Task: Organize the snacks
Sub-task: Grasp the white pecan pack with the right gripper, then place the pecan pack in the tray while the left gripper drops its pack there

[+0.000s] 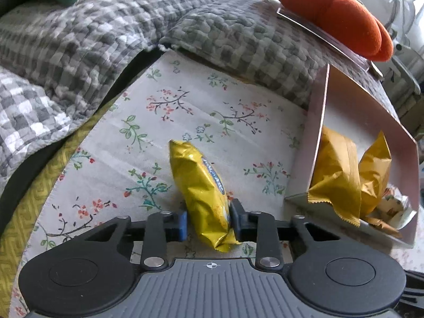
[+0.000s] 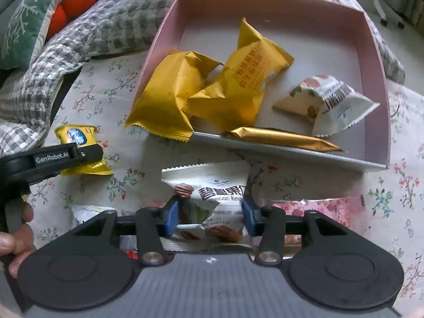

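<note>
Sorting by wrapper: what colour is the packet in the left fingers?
Yellow packet with a blue logo; clearest in the left wrist view.

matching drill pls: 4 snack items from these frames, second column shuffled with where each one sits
1. small yellow packet
2. white nut packet
3. gold stick
4. pink packet

A. lying in the pink box, along its near wall
B. between the right gripper's fingers
C. on the floral cloth, right of the right gripper
D. pinched in the left gripper

Pairs: 1-D, 2-B, 3-A, 4-C
</note>
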### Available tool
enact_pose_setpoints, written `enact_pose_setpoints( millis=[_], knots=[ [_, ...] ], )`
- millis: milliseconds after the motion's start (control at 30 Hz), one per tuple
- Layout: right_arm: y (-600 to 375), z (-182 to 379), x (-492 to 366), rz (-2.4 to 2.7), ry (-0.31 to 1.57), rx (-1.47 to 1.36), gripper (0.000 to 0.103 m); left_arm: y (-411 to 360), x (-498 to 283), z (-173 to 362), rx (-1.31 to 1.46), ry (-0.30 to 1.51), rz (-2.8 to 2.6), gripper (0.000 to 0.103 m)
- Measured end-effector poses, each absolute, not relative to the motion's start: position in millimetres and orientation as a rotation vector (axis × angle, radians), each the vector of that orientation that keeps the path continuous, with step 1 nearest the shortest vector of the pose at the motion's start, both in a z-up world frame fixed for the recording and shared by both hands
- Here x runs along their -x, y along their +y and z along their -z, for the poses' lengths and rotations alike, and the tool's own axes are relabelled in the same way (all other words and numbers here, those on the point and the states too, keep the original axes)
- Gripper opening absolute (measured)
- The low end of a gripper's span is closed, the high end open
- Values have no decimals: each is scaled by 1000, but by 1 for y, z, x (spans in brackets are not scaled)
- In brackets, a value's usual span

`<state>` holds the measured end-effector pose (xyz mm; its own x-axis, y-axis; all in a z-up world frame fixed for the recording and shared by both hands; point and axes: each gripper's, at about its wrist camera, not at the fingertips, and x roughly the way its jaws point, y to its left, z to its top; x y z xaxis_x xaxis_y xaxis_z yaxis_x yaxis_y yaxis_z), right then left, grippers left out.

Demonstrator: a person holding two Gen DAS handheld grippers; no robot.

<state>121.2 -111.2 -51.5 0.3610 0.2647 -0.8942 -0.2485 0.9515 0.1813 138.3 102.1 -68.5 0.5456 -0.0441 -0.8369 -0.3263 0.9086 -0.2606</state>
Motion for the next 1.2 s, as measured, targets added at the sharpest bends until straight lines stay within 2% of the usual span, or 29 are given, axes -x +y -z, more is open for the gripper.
enact_pose_setpoints(
  millis=[367, 933, 1200],
  knots=[
    [-105, 38, -121, -335, 1125, -13, 29, 119, -131, 57, 445, 979, -180, 23],
    [-119, 3, -117, -383, 1016, -122, 29, 86, -120, 14, 443, 885, -28, 23],
    [-201, -21, -135, -202, 892, -337, 29, 59, -128, -9, 392, 757, 94, 23]
  ],
)
